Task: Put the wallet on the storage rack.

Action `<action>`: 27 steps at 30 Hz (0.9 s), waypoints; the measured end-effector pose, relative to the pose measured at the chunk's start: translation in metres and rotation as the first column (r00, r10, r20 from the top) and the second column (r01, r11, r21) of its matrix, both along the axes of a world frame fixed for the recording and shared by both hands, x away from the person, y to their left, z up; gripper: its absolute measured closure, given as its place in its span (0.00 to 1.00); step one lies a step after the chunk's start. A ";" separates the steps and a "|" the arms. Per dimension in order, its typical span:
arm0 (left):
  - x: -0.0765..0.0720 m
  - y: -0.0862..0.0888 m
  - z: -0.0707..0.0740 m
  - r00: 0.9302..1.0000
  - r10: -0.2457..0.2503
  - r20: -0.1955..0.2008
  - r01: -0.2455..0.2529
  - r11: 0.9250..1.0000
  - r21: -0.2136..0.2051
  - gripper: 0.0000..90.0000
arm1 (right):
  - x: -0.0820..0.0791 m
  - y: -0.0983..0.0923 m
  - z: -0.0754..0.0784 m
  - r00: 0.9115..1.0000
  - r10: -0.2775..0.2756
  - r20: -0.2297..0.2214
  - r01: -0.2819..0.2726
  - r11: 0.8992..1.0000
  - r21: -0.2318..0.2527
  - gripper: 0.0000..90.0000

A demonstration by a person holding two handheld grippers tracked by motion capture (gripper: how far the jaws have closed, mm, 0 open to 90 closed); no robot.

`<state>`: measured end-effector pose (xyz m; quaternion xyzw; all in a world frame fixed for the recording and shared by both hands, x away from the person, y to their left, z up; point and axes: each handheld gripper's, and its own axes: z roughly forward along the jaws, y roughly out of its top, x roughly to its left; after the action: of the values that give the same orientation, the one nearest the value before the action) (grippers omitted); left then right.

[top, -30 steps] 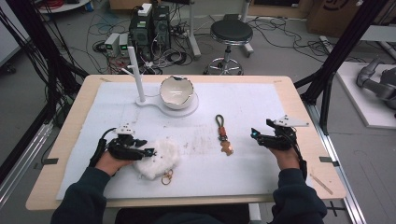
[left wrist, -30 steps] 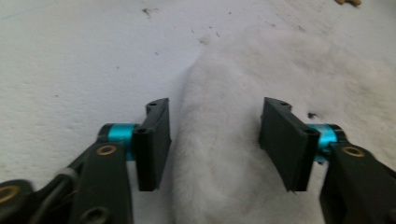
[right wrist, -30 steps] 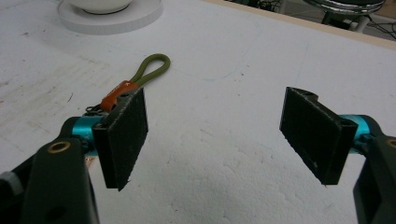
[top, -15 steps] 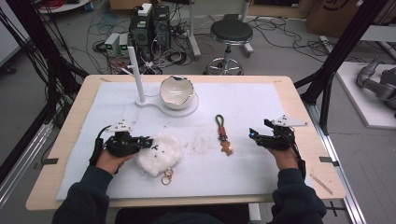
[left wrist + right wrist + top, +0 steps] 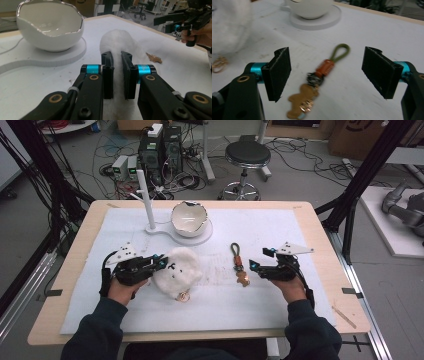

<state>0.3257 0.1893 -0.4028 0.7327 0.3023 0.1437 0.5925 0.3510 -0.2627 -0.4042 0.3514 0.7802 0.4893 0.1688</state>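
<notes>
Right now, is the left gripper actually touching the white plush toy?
Touching. In the left gripper view, the left gripper has both black pads pressed into the white plush toy, its fur squeezed between them.

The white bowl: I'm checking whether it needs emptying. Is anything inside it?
The part of the bowl's inside that shows is bare and glossy white. Its near wall hides the bottom, so something small lying there cannot be ruled out.

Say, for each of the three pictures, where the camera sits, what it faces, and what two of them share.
High view: above the table, facing down; both forearms, left gripper, right gripper.
Left gripper view: on that gripper, facing the white plush toy pinched between its jaws.
Right gripper view: on that gripper, open jaws facing the keychain.
Shared: white bowl.
</notes>
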 end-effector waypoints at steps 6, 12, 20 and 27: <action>-0.003 -0.016 0.002 0.999 -0.031 0.035 0.031 1.000 0.002 0.90 | -0.002 0.042 0.000 0.989 0.145 -0.009 -0.145 0.989 -0.002 0.26; -0.006 -0.025 0.005 0.997 -0.027 0.069 0.029 0.999 -0.022 0.90 | -0.004 0.068 -0.003 0.972 0.232 -0.031 -0.231 0.973 0.014 0.26; -0.009 -0.038 0.006 0.994 -0.061 0.095 0.067 0.996 -0.058 0.90 | -0.008 0.090 -0.008 0.927 0.363 -0.096 -0.354 0.930 0.101 0.48; -0.007 -0.041 0.001 0.995 -0.091 0.050 0.093 0.995 -0.021 0.87 | -0.012 0.085 0.001 0.937 0.348 -0.021 -0.346 0.936 0.057 0.86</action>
<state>0.3183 0.1485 -0.4014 0.7353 0.2553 0.1306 0.6141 0.3393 -0.1777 -0.4033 0.2202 0.8193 0.5262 0.0584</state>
